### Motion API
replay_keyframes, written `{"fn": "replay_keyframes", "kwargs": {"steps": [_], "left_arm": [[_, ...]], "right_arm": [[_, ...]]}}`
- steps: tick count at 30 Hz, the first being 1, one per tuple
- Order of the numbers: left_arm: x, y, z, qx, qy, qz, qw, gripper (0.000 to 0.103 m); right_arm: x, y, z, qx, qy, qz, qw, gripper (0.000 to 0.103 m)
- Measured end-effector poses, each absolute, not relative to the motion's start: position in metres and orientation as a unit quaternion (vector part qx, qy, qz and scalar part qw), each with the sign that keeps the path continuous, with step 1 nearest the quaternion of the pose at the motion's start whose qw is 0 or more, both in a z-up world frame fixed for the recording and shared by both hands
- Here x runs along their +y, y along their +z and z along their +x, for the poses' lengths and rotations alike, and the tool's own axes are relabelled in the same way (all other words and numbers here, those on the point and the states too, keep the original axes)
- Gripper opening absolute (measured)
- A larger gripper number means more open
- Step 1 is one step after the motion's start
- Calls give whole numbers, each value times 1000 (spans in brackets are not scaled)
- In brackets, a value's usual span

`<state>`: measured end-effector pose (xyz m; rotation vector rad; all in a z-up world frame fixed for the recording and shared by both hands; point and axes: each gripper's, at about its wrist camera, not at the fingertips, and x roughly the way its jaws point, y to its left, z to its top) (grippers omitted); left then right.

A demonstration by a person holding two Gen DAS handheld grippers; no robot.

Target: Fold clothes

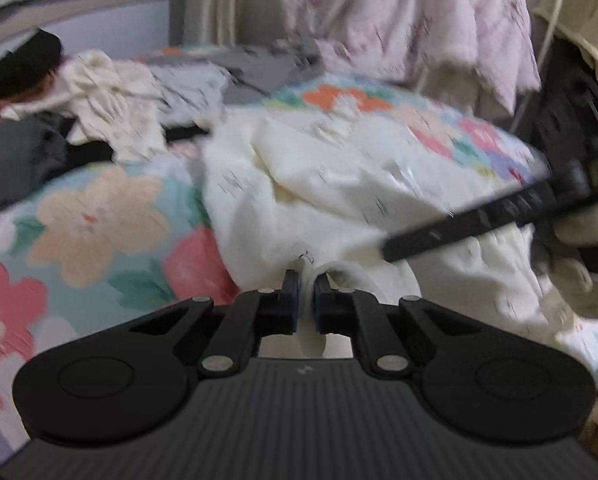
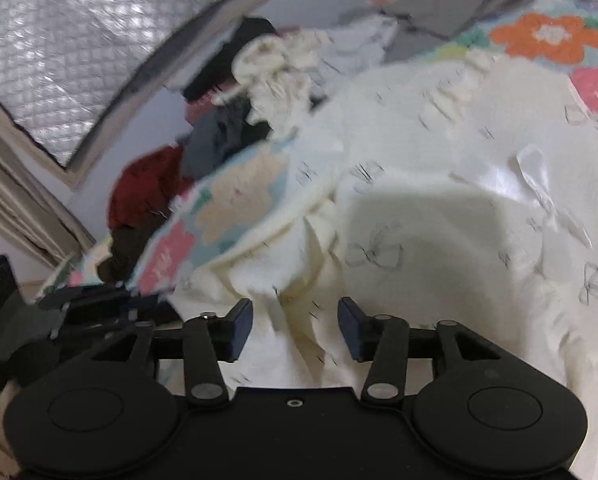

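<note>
A cream garment point(image 1: 319, 184) with small printed bows lies crumpled on a floral bedspread point(image 1: 99, 216). My left gripper point(image 1: 306, 280) is shut on an edge of this cream garment, with a strip of cloth pinched between its pads. The right gripper point(image 1: 431, 240) shows at the right of the left wrist view, held by a hand and reaching over the garment. In the right wrist view the right gripper point(image 2: 295, 312) is open just above a ridge of the cream garment point(image 2: 419, 208), nothing between its fingers. The left gripper point(image 2: 79, 300) is blurred at the lower left there.
A heap of other clothes point(image 1: 99, 96), cream, grey, black and dark red, lies at the far left of the bed. Folded grey items point(image 1: 259, 64) sit at the back. A pink patterned fabric point(image 1: 399, 20) hangs behind the bed. A quilted silver panel point(image 2: 59, 48) lines the wall.
</note>
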<state>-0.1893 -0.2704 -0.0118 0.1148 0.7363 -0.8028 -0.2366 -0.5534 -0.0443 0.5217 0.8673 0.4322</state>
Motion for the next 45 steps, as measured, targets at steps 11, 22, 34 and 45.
{"fn": "replay_keyframes", "kwargs": {"steps": [11, 22, 34, 45], "left_arm": [[-219, 20, -109, 307, -288, 45, 906, 7], [-160, 38, -4, 289, -189, 51, 937, 5], [-134, -38, 55, 387, -154, 20, 909, 5], [-132, -71, 43, 463, -216, -29, 859, 51]], "right_arm": [[-533, -58, -230, 415, 241, 259, 838, 55], [-546, -18, -212, 402, 209, 214, 865, 57], [-586, 33, -132, 421, 125, 102, 892, 58], [-617, -5, -48, 496, 76, 40, 864, 58]]}}
